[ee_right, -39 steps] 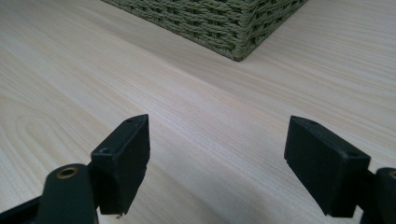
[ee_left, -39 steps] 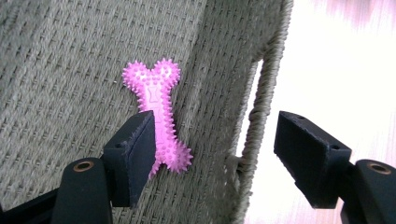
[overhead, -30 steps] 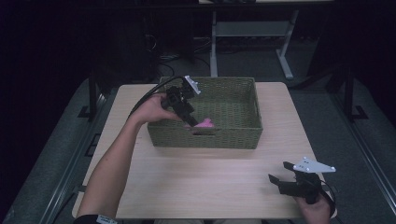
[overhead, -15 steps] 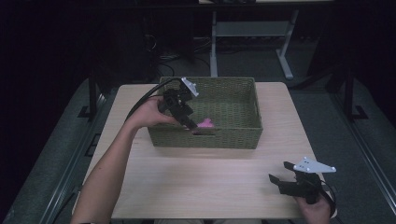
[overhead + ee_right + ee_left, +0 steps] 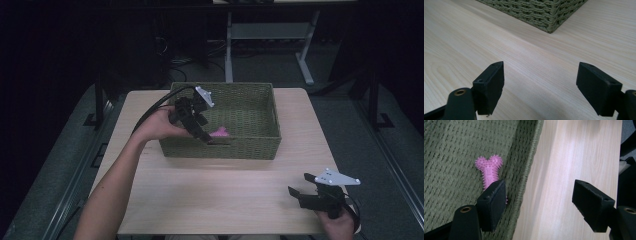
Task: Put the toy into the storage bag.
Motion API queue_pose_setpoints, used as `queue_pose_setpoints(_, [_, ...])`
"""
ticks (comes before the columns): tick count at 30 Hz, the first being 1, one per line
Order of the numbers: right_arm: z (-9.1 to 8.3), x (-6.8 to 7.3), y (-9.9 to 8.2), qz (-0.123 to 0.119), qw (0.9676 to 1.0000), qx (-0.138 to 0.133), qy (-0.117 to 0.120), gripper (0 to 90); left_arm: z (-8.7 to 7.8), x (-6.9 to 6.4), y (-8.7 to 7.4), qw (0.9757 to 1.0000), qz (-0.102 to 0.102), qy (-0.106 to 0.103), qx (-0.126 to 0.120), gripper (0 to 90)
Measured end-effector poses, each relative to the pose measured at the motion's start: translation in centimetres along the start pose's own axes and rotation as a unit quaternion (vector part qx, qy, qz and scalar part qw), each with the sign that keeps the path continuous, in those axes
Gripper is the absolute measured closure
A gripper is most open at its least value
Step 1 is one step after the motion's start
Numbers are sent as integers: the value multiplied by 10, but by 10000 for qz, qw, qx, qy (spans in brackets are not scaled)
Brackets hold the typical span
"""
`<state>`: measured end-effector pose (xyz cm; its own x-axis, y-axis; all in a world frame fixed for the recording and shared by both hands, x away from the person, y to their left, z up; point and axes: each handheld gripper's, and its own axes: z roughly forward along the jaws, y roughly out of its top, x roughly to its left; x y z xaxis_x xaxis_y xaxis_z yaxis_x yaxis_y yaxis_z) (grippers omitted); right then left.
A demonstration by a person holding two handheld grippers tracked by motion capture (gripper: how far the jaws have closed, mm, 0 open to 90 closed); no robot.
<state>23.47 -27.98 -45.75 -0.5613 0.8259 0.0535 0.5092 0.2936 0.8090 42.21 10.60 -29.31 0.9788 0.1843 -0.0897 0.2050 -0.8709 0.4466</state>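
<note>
Fingers of the left gripper are spread wide w/ nothing held; one jaw is inside the green woven basket, the other out over the table, straddling the near wall. The gripper hangs at the basket's near-left corner. A pink spiky bone-shaped toy lies on the basket floor, just beside the inner jaw; touching or not is hard to tell. At the near-right table edge the right gripper sits low over bare wood, jaws wide apart, empty, well apart from the basket.
</note>
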Motion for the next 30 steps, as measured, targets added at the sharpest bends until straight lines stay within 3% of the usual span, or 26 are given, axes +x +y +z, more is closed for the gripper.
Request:
queue_pose_setpoints(4, [0, 0, 0, -2, 10000, 5, 3, 220, -3, -4, -5, 9998, -19, 9, -184, 268])
queue_pose_setpoints(12, [0, 1, 0, 12, 10000, 19, 12, 219, -1, -15, -20, 9998, -70, 85, -147, 268])
queue_pose_setpoints(30, [2, 3, 0, -8, 10000, 45, 6, 219, 5, -35, -50, 9992, -254, 91, -309, 269])
